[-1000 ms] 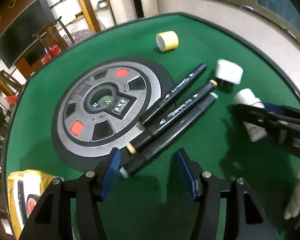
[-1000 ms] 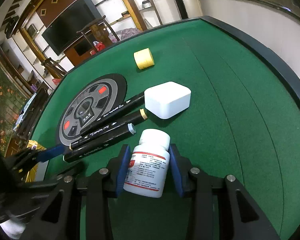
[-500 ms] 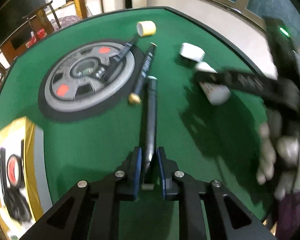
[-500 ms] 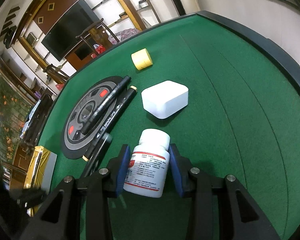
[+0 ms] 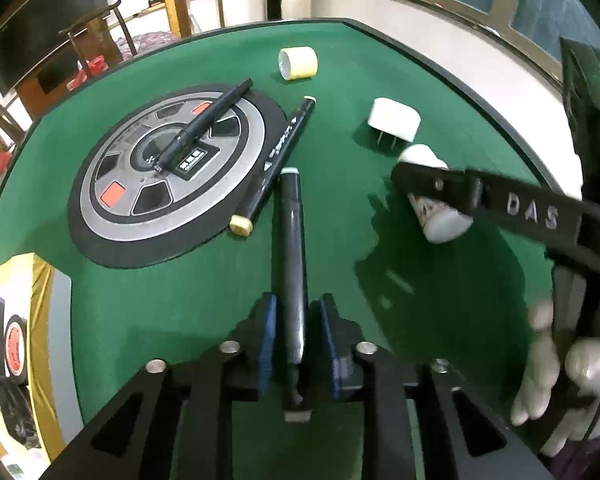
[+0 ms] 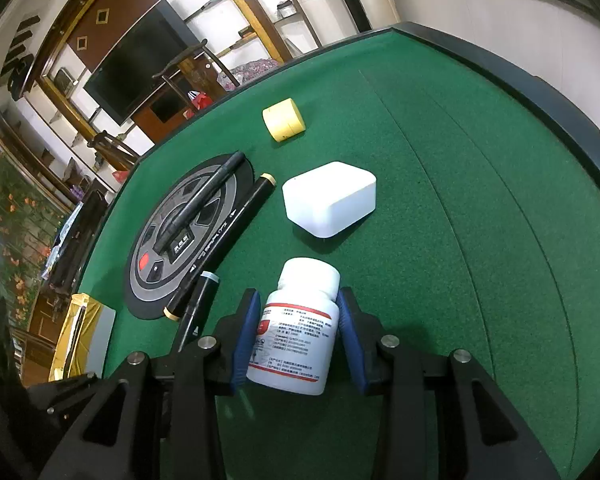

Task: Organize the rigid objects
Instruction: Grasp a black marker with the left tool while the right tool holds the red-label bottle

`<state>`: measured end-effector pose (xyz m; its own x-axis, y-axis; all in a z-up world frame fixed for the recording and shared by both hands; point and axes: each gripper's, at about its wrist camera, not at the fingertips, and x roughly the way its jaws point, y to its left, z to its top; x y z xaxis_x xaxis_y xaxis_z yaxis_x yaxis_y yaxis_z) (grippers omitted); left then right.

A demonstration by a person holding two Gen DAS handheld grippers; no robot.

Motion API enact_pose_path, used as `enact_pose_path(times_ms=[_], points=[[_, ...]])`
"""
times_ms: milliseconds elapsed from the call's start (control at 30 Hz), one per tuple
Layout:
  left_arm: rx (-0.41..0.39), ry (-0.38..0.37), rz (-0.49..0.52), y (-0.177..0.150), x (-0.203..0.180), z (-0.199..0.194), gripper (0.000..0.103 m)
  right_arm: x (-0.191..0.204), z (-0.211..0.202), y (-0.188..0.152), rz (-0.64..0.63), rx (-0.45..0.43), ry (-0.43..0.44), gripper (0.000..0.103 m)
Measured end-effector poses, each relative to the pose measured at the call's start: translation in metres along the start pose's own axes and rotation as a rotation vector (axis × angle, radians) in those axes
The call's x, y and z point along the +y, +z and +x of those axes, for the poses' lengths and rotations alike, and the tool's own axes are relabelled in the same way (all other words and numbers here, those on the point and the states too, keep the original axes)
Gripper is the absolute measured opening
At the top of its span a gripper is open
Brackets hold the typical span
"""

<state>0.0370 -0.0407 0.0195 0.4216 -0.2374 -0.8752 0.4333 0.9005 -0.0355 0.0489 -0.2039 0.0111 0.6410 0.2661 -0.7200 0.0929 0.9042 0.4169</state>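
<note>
My left gripper [image 5: 296, 304] straddles a black marker with a pale cap [image 5: 290, 232] that lies on the green felt. Its jaws are opening, and a gap shows on each side of the marker. A second black marker with yellow ends [image 5: 278, 152] lies along the rim of the round grey disc mat [image 5: 112, 220]. A thinner black pen [image 5: 204, 124] rests on the disc. My right gripper [image 6: 298, 300] is shut on a white pill bottle [image 6: 296, 328] lying on the felt. That bottle [image 5: 440, 220] also shows in the left wrist view, at the right.
A white plug adapter [image 6: 330, 204] sits just beyond the bottle, and a yellow tape roll [image 6: 284, 122] lies farther back. A gold box [image 5: 20, 320] lies at the near left. The table's black raised rim [image 6: 540, 92] curves round the right side. A gloved hand [image 5: 580, 368] holds the right gripper.
My left gripper closed on the pale-capped marker and swung it away from the other two, then its jaws parted. The thin pen now lies on the disc. The right gripper kept still.
</note>
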Motion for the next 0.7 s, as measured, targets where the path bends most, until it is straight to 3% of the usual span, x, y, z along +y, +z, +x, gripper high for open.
enact_pose_path(times_ms=[33,167,233,433,700], points=[[-0.006,0.006,0.004,0.001,-0.002,0.001,0.033,0.0,0.0,0.0,-0.002,0.0,-0.003,0.038],[-0.035,0.022,0.033,0.003,-0.008,0.002,0.032,0.0,0.0,0.0,-0.004,-0.002,-0.004,0.038],[-0.043,0.005,0.024,0.001,-0.007,0.0,0.014,0.001,0.0,0.0,-0.006,-0.002,-0.006,0.038],[-0.085,-0.051,-0.057,-0.007,0.013,-0.021,0.014,0.005,0.0,-0.001,-0.042,-0.006,-0.03,0.038],[-0.178,-0.151,-0.162,-0.039,0.057,-0.089,0.014,0.008,0.0,-0.004,-0.076,-0.021,-0.04,0.037]])
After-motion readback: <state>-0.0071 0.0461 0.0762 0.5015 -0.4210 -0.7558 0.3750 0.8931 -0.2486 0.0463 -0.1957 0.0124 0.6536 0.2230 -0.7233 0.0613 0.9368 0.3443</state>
